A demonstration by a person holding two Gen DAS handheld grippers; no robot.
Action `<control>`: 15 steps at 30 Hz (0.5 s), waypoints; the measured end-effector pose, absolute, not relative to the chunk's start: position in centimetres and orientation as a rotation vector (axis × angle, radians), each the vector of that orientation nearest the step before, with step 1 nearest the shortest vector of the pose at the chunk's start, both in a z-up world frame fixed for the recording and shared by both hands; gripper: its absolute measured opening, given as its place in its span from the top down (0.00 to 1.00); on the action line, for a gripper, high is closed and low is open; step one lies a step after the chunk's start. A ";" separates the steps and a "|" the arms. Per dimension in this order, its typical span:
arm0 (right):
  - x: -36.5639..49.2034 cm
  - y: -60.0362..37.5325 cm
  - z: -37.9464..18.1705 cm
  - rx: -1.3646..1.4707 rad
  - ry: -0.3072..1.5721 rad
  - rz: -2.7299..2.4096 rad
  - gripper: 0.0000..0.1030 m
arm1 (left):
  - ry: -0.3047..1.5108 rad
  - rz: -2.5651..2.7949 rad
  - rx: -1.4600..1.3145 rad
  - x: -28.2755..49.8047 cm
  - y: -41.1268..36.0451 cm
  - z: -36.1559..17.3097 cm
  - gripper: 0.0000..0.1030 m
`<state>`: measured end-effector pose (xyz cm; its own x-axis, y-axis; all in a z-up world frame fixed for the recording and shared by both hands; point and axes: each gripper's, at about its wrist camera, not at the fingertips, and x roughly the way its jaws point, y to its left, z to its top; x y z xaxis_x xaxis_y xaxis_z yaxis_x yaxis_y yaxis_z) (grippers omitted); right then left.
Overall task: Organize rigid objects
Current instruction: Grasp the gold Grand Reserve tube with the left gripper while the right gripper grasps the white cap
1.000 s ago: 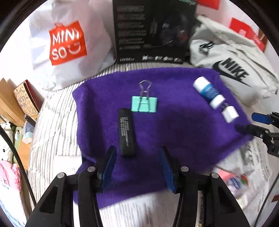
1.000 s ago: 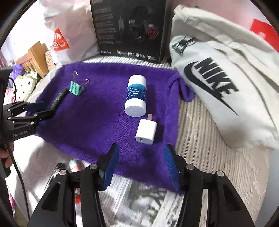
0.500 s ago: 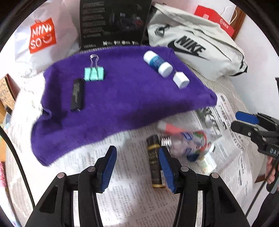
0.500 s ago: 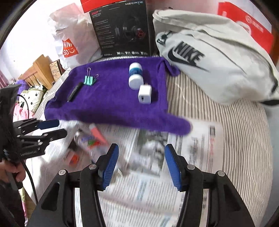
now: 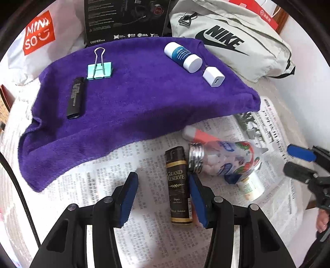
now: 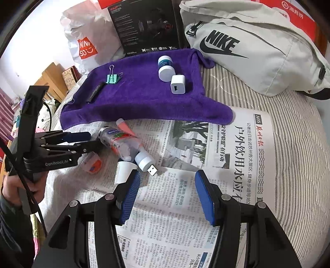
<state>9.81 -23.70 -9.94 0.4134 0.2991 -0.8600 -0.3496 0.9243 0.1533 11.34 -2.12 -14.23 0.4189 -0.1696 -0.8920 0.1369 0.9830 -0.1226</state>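
Left tongs point(image 5: 162, 191): jaws apart at the bottom centre of the left wrist view, clamped on nothing; a dark bottle lies between the pads, close to the right-hand pad, and whether that pad touches it cannot be told.
Dark bottle point(image 5: 178, 185): lying flat on the newspaper, gold lettering facing up, cap toward the purple towel.
Right tongs point(image 6: 167, 192): jaws apart at the bottom centre of the right wrist view, empty, over bare newspaper.
Newspaper point(image 6: 237, 165): spread across the lower half of both views, on striped bedding.
Loose pile point(image 5: 224, 162): just right of the dark bottle, a clear bottle with a silver neck holding white pieces, a pink and white tube above it, a small white bottle below it.
USB plug point(image 6: 153, 170): at the near end of the pile in the right wrist view, just above the left-hand pad.
Purple towel point(image 5: 134, 107): upper middle of both views, its near edge overlapping the newspaper.
On the towel: a black stick point(image 5: 75, 98) at left, a teal binder clip point(image 5: 100, 69) just above it, a white and blue tube point(image 5: 182, 56) and a white charger point(image 5: 213, 76) side by side at right.
Behind the towel: a white shopping bag point(image 5: 39, 33) upper left, a black box point(image 5: 123, 18) top centre, a grey bag point(image 5: 231, 39) upper right.
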 end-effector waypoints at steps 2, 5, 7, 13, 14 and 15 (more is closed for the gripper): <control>9.8 -23.6 -9.9 -0.056 1.069 0.410 0.46 | 1.118 -0.155 0.020 11.1 -1.9 -14.3 0.53; 9.7 -23.6 -9.7 -0.059 1.066 0.410 0.46 | 1.114 -0.137 0.019 10.7 -0.9 -14.3 0.53; 9.8 -23.7 -9.9 -0.055 1.069 0.409 0.46 | 1.111 -0.135 0.015 10.5 -0.5 -14.3 0.53; 9.9 -23.9 -10.4 -0.044 1.076 0.402 0.46 | 1.098 -0.116 0.084 9.9 -1.7 -14.4 0.53; 10.0 -23.9 -10.5 -0.044 1.079 0.404 0.46 | 1.099 -0.120 0.081 9.8 -1.8 -14.4 0.53; 10.1 -23.7 -10.6 -0.052 1.081 0.405 0.46 | 1.098 -0.124 0.083 9.6 -2.0 -14.4 0.53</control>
<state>10.07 -23.71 -10.58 0.4043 0.2956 -0.8656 -0.3455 0.9256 0.1547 9.63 -1.97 -14.40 0.4491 -0.0585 -0.8915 0.1410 0.9900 0.0061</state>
